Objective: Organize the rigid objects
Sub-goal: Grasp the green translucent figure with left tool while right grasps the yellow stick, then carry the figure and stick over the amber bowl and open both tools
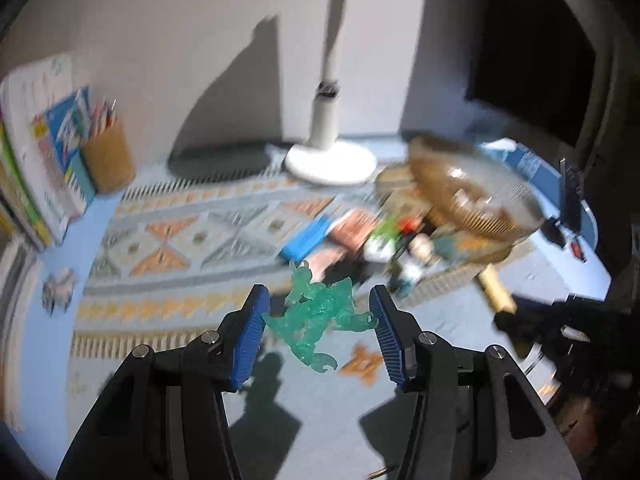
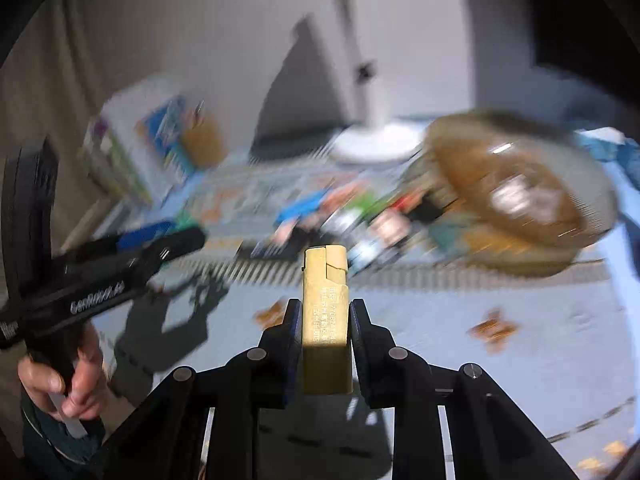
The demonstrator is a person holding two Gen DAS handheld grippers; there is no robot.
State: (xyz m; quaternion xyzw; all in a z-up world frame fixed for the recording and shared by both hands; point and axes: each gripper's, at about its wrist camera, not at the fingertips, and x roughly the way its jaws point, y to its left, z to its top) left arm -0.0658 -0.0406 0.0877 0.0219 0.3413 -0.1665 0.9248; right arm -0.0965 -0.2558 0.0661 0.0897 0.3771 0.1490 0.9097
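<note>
Left gripper (image 1: pixel 318 320): partly spread, blue pads clamping a translucent green monster figure (image 1: pixel 320 316) above the patterned mat (image 1: pixel 168 236).

Right gripper (image 2: pixel 325 320): narrow, pinching a gold lighter (image 2: pixel 325 316) upright; toy pile (image 2: pixel 344 212) at 12 o'clock, tilted brown glass bowl (image 2: pixel 516 196) at 2 o'clock.
</note>
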